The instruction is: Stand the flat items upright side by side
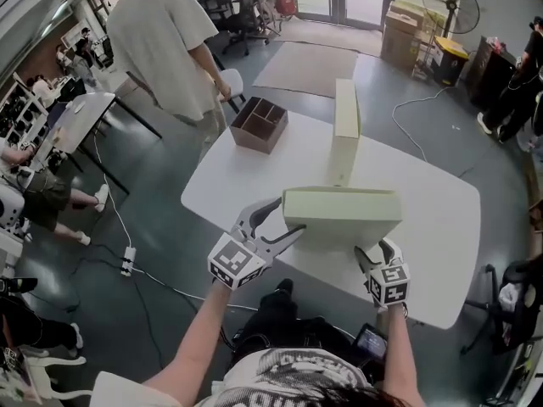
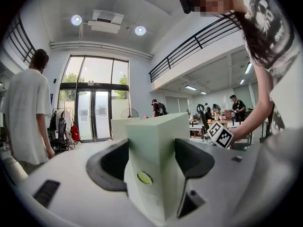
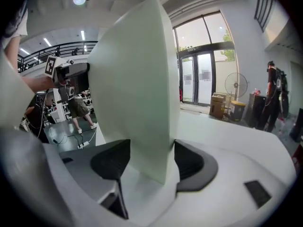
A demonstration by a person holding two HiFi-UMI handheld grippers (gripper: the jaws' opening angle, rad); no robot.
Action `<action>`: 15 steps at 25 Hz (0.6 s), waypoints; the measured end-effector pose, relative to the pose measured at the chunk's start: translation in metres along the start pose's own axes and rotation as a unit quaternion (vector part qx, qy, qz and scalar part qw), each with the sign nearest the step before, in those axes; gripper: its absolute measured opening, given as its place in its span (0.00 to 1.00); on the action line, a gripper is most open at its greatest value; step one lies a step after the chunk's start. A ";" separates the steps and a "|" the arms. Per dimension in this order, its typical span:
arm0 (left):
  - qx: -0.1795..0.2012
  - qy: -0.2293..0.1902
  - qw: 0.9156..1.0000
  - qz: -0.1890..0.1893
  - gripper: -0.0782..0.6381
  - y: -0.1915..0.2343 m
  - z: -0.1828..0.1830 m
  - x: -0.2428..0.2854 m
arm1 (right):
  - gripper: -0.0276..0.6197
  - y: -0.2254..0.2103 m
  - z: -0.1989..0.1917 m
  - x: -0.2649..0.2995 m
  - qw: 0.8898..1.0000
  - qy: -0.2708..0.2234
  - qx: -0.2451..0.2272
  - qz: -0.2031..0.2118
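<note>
A long, flat pale green box (image 1: 341, 215) hangs level over the front of the white table (image 1: 441, 227), broad side facing me. My left gripper (image 1: 282, 225) is shut on its left end, and the box (image 2: 154, 164) fills the gap between the dark pads. My right gripper (image 1: 378, 254) is shut on the right end, where the box (image 3: 137, 93) rises between the pads. A second pale box (image 1: 345, 125) stands upright on its edge farther back on the table, and also shows as the second box (image 2: 122, 126) behind the held one.
A brown divided organiser (image 1: 260, 124) sits at the table's far left corner. A person in a light shirt (image 1: 165, 41) stands just beyond it. Cardboard boxes (image 1: 405, 34) and a fan stand at the back; a cable (image 1: 407, 108) lies on the floor.
</note>
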State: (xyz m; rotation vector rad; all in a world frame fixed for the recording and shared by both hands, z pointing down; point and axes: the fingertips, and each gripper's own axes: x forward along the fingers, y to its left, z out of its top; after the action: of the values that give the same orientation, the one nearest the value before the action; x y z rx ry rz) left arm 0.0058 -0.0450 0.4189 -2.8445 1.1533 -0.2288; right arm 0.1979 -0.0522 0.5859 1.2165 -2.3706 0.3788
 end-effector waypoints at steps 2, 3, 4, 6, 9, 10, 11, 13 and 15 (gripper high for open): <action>0.001 0.000 1.000 -0.007 0.54 -0.009 0.002 0.007 | 0.50 -0.007 0.007 -0.013 1.000 -0.013 0.004 -0.007; 0.000 -0.001 1.000 -0.010 0.54 -0.013 0.003 0.011 | 0.50 -0.010 0.009 -0.019 1.000 -0.017 0.007 -0.011; -0.002 -0.001 1.000 -0.013 0.54 -0.017 0.004 0.015 | 0.50 -0.014 0.011 -0.026 1.000 -0.020 0.010 -0.015; -0.005 -0.003 1.000 -0.018 0.54 -0.024 0.007 0.024 | 0.50 -0.021 0.011 -0.036 0.999 -0.019 0.013 -0.024; -0.010 -0.003 0.999 -0.034 0.53 -0.031 0.009 0.038 | 0.48 -0.031 0.004 -0.051 0.999 -0.023 0.023 -0.042; -0.011 -0.003 0.999 -0.043 0.53 -0.034 0.010 0.044 | 0.47 -0.034 0.000 -0.058 0.998 -0.027 0.028 -0.050; -0.012 -0.004 0.998 -0.054 0.52 -0.037 0.011 0.050 | 0.46 -0.037 -0.004 -0.065 0.997 -0.030 0.032 -0.058; -0.011 -0.005 0.997 -0.075 0.52 -0.044 0.013 0.062 | 0.45 -0.040 -0.012 -0.080 0.996 -0.036 0.039 -0.070; -0.010 -0.005 0.996 -0.087 0.50 -0.047 0.015 0.076 | 0.44 -0.043 -0.019 -0.092 0.995 -0.036 0.040 -0.079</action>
State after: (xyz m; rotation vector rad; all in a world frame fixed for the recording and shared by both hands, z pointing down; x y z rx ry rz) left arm 0.0946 -0.0641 0.4186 -2.9618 0.9096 -0.2114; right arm 0.2848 -0.0049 0.5577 1.4667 -2.3185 0.3881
